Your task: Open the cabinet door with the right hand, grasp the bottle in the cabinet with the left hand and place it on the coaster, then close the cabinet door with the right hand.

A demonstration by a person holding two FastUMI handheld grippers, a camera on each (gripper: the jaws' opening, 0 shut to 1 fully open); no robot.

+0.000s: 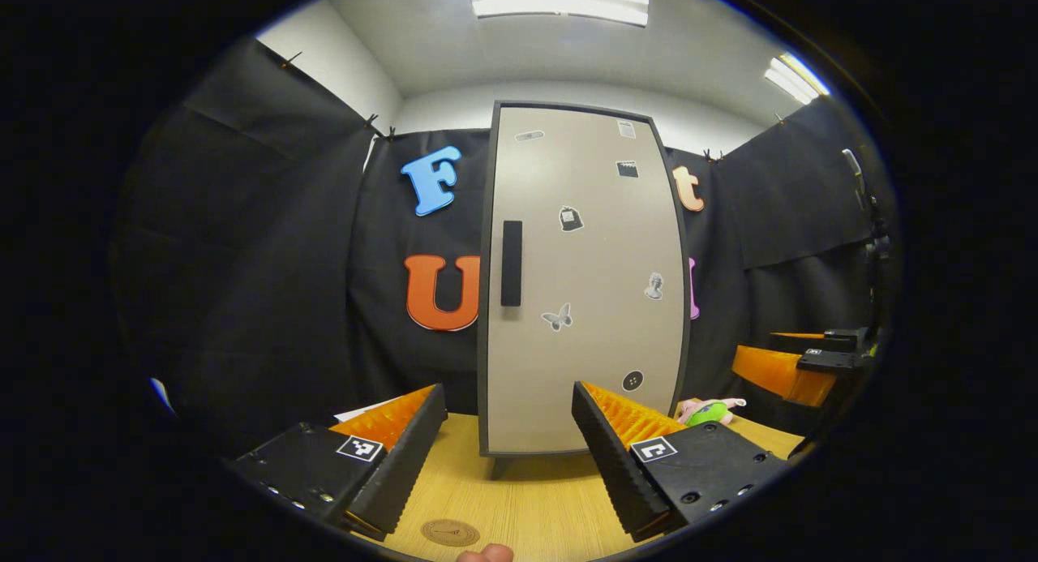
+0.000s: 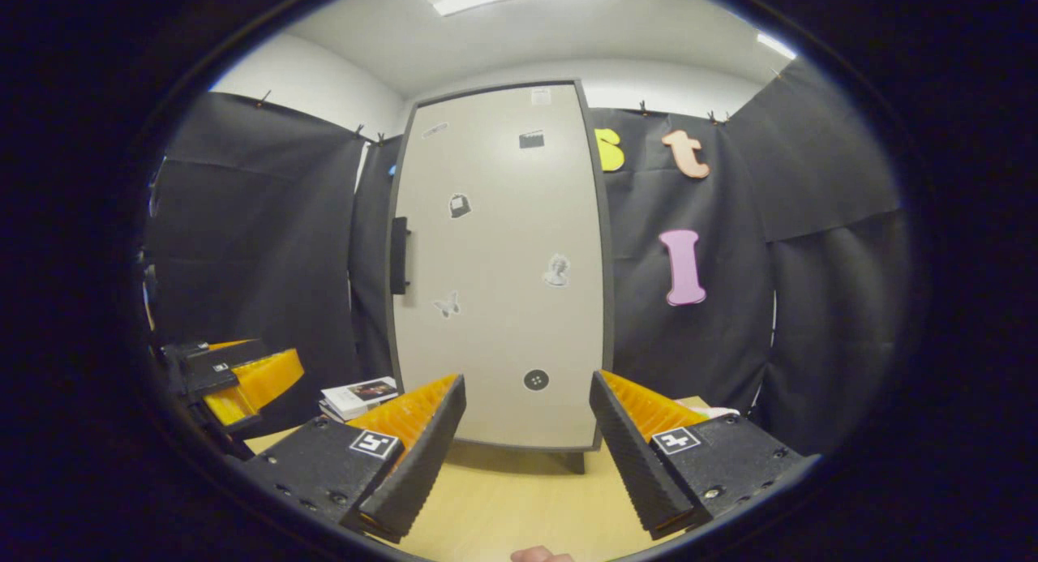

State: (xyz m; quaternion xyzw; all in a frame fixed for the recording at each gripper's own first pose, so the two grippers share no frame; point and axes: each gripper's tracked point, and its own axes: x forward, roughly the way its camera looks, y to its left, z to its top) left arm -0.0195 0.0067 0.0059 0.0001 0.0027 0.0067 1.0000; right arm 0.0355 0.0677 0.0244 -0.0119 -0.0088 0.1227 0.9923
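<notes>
In the left gripper view, the cabinet [image 1: 580,286] stands upright on the wooden worktop [image 1: 527,497] with its door [image 1: 592,302] closed, so its contents, the bottle included, are hidden. A dark vertical handle [image 1: 511,263] sits near the door's left edge, and several small stickers dot the panel, among them a butterfly [image 1: 557,317] and a round button shape [image 1: 632,380]; any writing on them is too small to read. The left gripper [image 1: 509,456] has its jaws set wide apart with nothing between them. A round coaster [image 1: 450,533] lies on the worktop near the bottom edge, in front of the cabinet and apart from it. A small pink and green plush toy [image 1: 707,411] lies to the right of the cabinet base. The right gripper [image 1: 799,366] appears at the far right, its jaw state not discernible here.

In the right gripper view, the same closed door faces the camera, handle at its left edge. The right gripper has its jaws wide apart, holding nothing. A stack of booklets [image 2: 361,396] lies on the worktop left of the cabinet, and the left gripper shows at the far left.
</notes>
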